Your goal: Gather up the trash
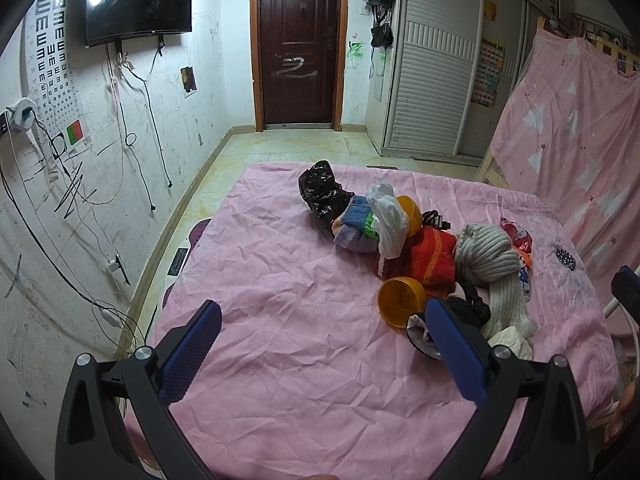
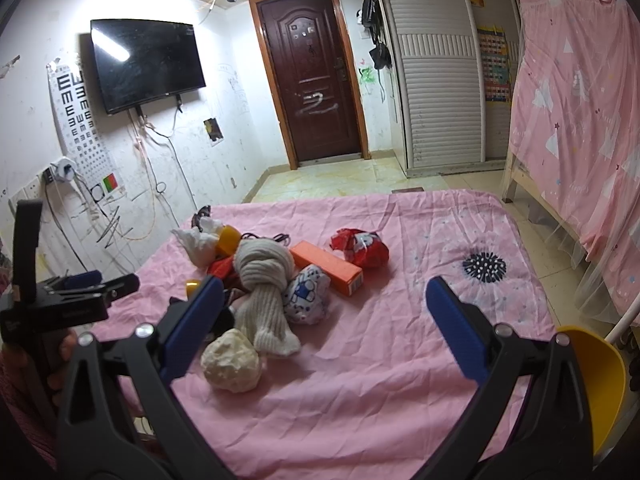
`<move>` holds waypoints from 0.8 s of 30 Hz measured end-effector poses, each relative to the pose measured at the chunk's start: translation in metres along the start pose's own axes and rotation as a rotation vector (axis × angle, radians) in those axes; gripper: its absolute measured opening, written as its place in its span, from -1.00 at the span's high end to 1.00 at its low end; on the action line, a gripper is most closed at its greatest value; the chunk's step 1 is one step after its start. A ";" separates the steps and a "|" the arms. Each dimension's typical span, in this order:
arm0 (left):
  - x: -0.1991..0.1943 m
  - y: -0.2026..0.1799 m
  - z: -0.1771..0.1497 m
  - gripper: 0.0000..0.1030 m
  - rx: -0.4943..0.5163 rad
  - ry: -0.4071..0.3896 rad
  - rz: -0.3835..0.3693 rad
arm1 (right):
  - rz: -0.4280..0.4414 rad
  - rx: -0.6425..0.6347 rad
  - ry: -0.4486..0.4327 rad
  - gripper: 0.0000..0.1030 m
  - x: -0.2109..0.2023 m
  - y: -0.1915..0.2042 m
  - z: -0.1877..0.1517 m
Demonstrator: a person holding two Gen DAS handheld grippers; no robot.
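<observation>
The left gripper [image 1: 322, 320] is a black plastic frame with two angular arms, each with triangular cut-outs and round silver screws at the joints, and its fingers [image 1: 191, 354] carry long blue pads with a fine dotted grip texture. The right gripper [image 2: 324, 294] has the same build: black arms, silver screw heads, blue textured fingers [image 2: 456, 328]. In the right wrist view, a hand [image 2: 60, 364] shows beside a reddish patterned sleeve [image 2: 20, 408].

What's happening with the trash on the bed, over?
Left gripper open, empty. Right gripper open, empty. Trash pile untouched on pink bedsheet. Socks mixed in with wrappers; nothing blocking approach.
</observation>
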State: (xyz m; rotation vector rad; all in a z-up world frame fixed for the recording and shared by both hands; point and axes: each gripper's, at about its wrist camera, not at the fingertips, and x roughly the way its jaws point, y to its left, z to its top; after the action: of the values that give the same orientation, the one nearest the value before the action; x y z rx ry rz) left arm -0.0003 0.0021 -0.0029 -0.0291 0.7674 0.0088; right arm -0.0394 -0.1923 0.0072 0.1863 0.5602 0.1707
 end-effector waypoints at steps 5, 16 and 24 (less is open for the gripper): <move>0.000 0.000 -0.001 -0.83 0.001 0.002 -0.001 | 0.000 -0.001 0.002 -0.89 0.000 0.000 0.000; 0.001 0.000 -0.001 -0.83 0.001 0.003 -0.001 | -0.001 -0.002 0.002 -0.89 0.001 0.000 -0.001; 0.008 -0.007 -0.003 -0.83 0.013 0.015 0.000 | 0.001 0.004 0.008 -0.89 0.002 -0.007 -0.003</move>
State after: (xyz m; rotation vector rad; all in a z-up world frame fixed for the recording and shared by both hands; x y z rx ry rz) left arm 0.0033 -0.0045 -0.0106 -0.0164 0.7820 0.0039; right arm -0.0382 -0.1979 0.0024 0.1900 0.5684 0.1714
